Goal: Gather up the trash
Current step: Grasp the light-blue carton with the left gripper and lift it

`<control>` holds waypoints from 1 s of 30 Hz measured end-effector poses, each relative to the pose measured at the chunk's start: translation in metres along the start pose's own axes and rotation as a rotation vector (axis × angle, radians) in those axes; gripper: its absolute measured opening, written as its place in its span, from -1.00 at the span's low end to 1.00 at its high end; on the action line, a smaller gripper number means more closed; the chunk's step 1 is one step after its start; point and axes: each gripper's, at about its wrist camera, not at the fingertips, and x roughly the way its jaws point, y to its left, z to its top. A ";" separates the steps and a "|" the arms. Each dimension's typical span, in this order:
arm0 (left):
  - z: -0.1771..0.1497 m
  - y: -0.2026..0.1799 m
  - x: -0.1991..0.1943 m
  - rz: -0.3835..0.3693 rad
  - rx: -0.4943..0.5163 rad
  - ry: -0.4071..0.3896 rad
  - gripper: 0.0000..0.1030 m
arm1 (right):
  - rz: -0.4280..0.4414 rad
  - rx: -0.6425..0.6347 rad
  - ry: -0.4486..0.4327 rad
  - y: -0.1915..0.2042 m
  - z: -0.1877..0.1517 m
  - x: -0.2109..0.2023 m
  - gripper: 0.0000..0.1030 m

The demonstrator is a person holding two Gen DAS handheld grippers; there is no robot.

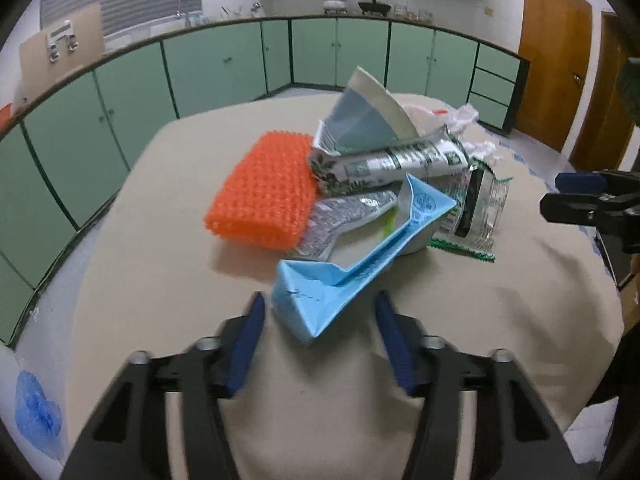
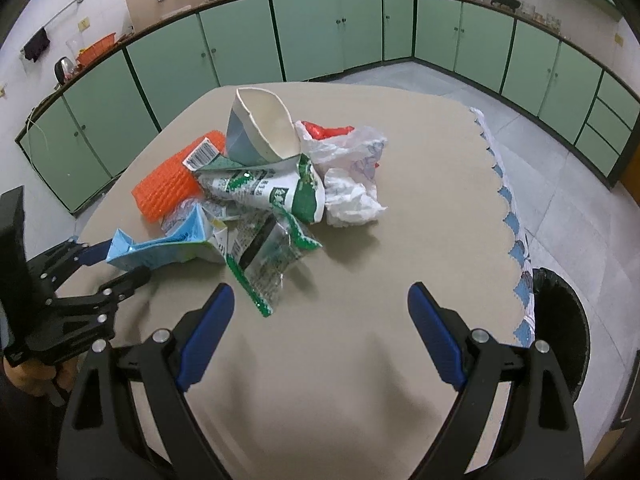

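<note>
Trash heap (image 2: 256, 184) lies mid-bench (image 2: 400, 240): we note a blue carton (image 1: 340, 276), orange mesh pad (image 1: 260, 188), green-and-white wrapper (image 2: 264, 188) with print too small to read, and a barcode label (image 2: 202, 154). Left tongs (image 1: 320, 312) bracket the carton's near end, contact unclear; right tongs (image 2: 320, 300) gape wide and empty near the bench's front edge.

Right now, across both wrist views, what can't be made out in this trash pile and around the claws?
- Left claw grip on the light blue carton: left wrist view shows the carton's end between the pads, contact unclear; in the right wrist view the carton hides one finger.
- Orange mesh scrubber: right wrist view, partly covered by wrappers.
- Black trash bin: right wrist view, cut off by the table edge; contents unseen.
- Wrapper print: too small and blurred in both views.
</note>
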 end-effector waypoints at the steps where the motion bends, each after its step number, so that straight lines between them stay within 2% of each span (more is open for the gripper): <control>1: 0.000 -0.002 -0.001 -0.004 0.002 0.001 -0.36 | -0.002 0.001 -0.001 -0.001 0.000 -0.001 0.67; 5: -0.007 -0.016 -0.026 -0.047 -0.017 -0.049 -0.39 | -0.008 0.005 0.002 -0.005 -0.003 -0.002 0.67; 7: -0.012 -0.024 -0.037 -0.042 -0.016 -0.052 -0.41 | -0.009 0.011 0.000 -0.007 -0.004 -0.004 0.67; 10: -0.021 -0.034 -0.049 -0.076 -0.037 -0.044 -0.39 | -0.010 0.009 -0.003 -0.009 -0.005 -0.007 0.67; 12: -0.027 -0.040 -0.053 -0.068 -0.017 -0.047 -0.03 | -0.011 0.008 -0.004 -0.010 -0.006 -0.008 0.67; 13: -0.029 -0.041 -0.053 -0.048 -0.008 -0.058 0.30 | -0.011 0.008 -0.002 -0.010 -0.007 -0.009 0.67; 14: -0.030 -0.042 -0.053 -0.033 0.003 -0.069 0.38 | -0.011 0.008 -0.002 -0.011 -0.007 -0.009 0.67; 17: -0.027 -0.039 -0.046 -0.068 0.007 -0.062 0.39 | -0.013 0.010 -0.002 -0.012 -0.008 -0.011 0.67; 20: -0.025 -0.039 -0.034 -0.094 0.048 -0.046 0.39 | -0.013 0.016 -0.001 -0.013 -0.008 -0.012 0.67; 21: -0.027 -0.040 -0.033 -0.082 0.064 -0.045 0.38 | -0.016 0.014 -0.002 -0.013 -0.008 -0.012 0.67; 22: -0.028 -0.042 -0.031 -0.081 0.081 -0.043 0.27 | -0.019 0.011 -0.001 -0.013 -0.008 -0.012 0.67; 23: -0.028 -0.044 -0.026 -0.089 0.102 -0.028 -0.12 | -0.022 0.010 0.000 -0.013 -0.008 -0.012 0.67; 24: -0.029 -0.045 -0.025 -0.089 0.107 -0.019 -0.20 | -0.023 0.011 0.001 -0.013 -0.008 -0.012 0.67; 27: -0.030 -0.047 -0.035 -0.115 0.088 -0.055 -0.26 | -0.028 0.011 -0.001 -0.015 -0.009 -0.013 0.67; 30: -0.031 -0.049 -0.049 -0.063 0.059 -0.083 -0.27 | -0.027 0.018 0.001 -0.016 -0.011 -0.013 0.67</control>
